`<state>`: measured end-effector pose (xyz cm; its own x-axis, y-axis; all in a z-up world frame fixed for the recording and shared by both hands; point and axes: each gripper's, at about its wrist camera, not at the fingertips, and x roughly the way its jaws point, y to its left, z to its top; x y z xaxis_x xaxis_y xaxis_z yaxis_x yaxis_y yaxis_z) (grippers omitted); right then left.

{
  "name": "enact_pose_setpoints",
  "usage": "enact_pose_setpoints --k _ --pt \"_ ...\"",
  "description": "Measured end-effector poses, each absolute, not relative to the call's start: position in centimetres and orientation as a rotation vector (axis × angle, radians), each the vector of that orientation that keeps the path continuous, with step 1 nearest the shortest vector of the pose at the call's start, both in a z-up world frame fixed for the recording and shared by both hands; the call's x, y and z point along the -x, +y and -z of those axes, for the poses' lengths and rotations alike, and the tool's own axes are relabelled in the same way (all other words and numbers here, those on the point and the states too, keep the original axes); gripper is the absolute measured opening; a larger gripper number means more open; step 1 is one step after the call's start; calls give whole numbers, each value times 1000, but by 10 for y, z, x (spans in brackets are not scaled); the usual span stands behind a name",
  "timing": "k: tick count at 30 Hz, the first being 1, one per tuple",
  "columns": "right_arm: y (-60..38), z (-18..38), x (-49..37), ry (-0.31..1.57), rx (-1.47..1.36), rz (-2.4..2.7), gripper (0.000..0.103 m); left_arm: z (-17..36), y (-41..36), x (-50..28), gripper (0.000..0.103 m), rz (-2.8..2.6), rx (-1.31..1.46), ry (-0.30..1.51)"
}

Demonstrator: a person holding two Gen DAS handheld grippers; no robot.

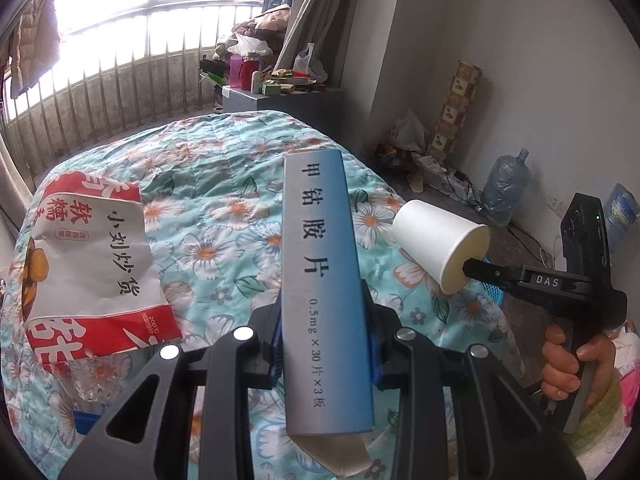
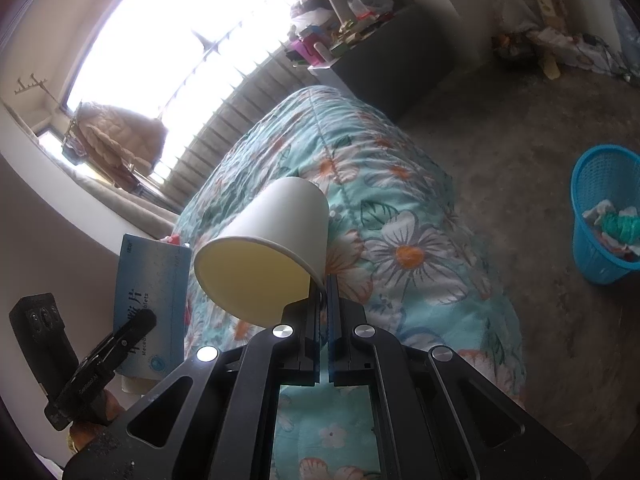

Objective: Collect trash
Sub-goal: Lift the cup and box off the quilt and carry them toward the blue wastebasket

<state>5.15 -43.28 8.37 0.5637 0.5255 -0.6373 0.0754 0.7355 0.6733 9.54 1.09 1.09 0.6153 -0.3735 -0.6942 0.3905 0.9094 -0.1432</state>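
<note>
A blue medicine box (image 1: pixel 320 264) is clamped between the pads of the left gripper (image 1: pixel 324 344) and held above the floral quilt (image 1: pixel 208 168). A white paper cup (image 2: pixel 272 248) is pinched by its rim in the closed right gripper (image 2: pixel 323 292). A red-and-white snack bag (image 1: pixel 92 272) is left lying on the quilt, and a blue basket (image 2: pixel 604 216) with scraps inside is seen on the floor beside the bed.

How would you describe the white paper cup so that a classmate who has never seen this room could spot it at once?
Start at the bed with the turquoise floral quilt. Above its edge, the right gripper has its jaws pinched shut on the rim of the paper cup, which lies tilted with its mouth towards the camera. Unlike the blue medicine box nearby, it is plain white, round and unprinted.
</note>
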Motion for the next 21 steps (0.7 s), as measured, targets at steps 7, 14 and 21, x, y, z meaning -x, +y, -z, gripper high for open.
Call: enact_pose_setpoints --k 7,14,21 --pt "-434 -86 -52 945 -718 -297 1 -12 18 -98 30 418 -15 788" --pt "-435 -86 -52 944 -719 -300 1 -12 20 -100 30 405 -13 782" --pt "-435 -89 -52 939 -721 -301 1 -12 19 -99 30 402 -14 779"
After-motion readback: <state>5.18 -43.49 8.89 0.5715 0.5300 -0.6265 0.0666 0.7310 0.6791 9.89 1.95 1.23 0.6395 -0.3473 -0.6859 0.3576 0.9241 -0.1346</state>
